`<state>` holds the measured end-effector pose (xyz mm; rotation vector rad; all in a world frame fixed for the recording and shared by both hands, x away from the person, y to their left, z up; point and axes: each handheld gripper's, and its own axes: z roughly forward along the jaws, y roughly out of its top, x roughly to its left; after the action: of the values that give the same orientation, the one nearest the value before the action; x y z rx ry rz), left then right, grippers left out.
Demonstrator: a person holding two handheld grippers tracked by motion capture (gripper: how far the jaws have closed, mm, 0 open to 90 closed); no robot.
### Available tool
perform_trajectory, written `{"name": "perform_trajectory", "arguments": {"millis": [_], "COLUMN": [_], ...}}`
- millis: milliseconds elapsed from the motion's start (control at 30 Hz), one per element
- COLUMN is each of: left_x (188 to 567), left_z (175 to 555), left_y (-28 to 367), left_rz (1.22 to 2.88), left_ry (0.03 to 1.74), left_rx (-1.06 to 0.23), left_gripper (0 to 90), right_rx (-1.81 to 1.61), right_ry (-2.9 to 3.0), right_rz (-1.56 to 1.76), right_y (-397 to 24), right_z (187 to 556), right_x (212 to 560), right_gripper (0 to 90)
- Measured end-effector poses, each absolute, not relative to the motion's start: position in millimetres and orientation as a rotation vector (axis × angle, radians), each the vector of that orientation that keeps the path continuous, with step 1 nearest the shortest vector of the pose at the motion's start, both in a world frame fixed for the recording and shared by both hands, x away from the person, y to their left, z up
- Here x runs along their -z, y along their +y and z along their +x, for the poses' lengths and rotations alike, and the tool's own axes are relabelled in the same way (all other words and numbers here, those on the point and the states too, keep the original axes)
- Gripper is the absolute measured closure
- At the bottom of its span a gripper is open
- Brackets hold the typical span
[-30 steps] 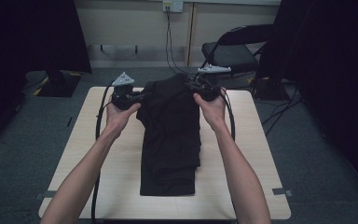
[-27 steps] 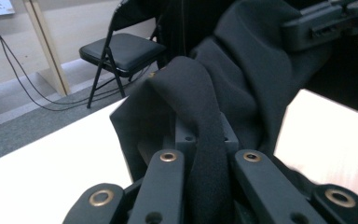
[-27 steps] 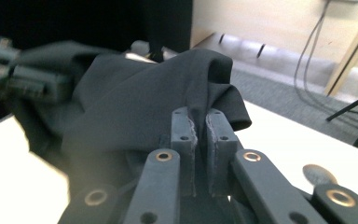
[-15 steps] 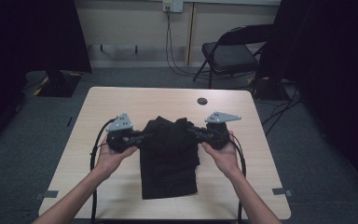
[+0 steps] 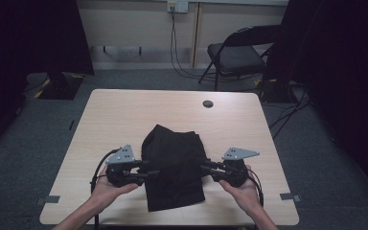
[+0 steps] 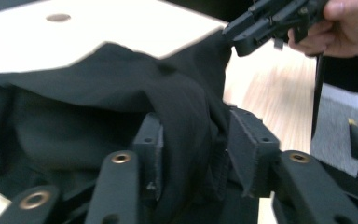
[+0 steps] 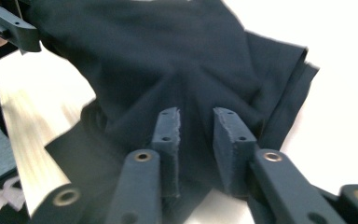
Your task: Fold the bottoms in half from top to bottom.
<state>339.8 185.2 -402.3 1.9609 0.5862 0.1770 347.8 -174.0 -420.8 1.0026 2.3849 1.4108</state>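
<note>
High view is showing my two tools [image 5: 146,173] [image 5: 205,168] opening, letting go of the soft, floppy black cloth [image 5: 175,167]; I'm grabbing edges next.

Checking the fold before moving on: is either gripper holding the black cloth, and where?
Neither grips it now. Both sets of fingers have just been opening; a fold of the black cloth lies loosely between each at its side edges.

High view dim, darkest at the room edges beyond the table [image 5: 124,110]. Gripper views overexposed: the tabletop glares white (wood grain smeared by motion blur); near jaws soft.
</note>
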Motion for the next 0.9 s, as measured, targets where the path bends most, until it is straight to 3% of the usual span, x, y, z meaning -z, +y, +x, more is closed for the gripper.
{"name": "perform_trajectory", "arguments": {"millis": [200, 333, 400, 433, 467, 500, 567, 700, 767, 900], "left_x": [384.8, 399.6, 419.8, 426.4, 436.9, 440.4, 442.2, 433.8, 432.7, 435.7], "left_z": [360.1, 379.8, 386.6, 385.1, 379.9, 376.4, 367.1, 351.9, 346.1, 328.7], "left_y": [194.3, 178.6, 167.7, 164.2, 161.2, 161.5, 165.3, 172.4, 174.8, 178.2], "left_rz": [1.866, 1.937, 2.033, 2.082, 2.162, 2.175, 2.181, 2.144, 2.137, 2.121], "left_ry": [0.633, 0.665, 0.683, 0.689, 0.645, 0.615, 0.577, 0.532, 0.531, 0.504], "left_rx": [-0.242, -0.226, -0.151, -0.151, -0.129, -0.112, -0.082, -0.025, -0.017, 0.041], "left_gripper": [50.2, 44.2, 40.6, 43.5, 51.9, 70.5, 85.6, 86.1, 86.0, 84.1], "right_rx": [-1.452, -1.357, -1.270, -1.238, -1.228, -1.195, -1.182, -1.148, -1.153, -1.151], "right_ry": [2.288, 2.392, 2.452, 2.485, 2.502, 2.523, 2.541, 2.562, 2.572, 2.589], "right_rz": [0.963, 1.004, 1.048, 1.056, 1.048, 1.026, 0.998, 0.980, 0.978, 0.970], "right_y": [-162.9, -144.0, -134.9, -130.8, -128.9, -126.2, -126.7, -135.1, -139.9, -146.5], "right_z": [360.1, 381.2, 389.9, 390.8, 389.5, 384.2, 376.8, 366.0, 362.0, 352.0], "right_x": [396.7, 411.5, 428.1, 437.2, 441.5, 447.1, 449.0, 449.9, 452.3, 454.8], "right_gripper": [58.5, 55.1, 51.3, 51.3, 51.4, 52.3, 52.3, 52.0, 65.3, 64.8]}}
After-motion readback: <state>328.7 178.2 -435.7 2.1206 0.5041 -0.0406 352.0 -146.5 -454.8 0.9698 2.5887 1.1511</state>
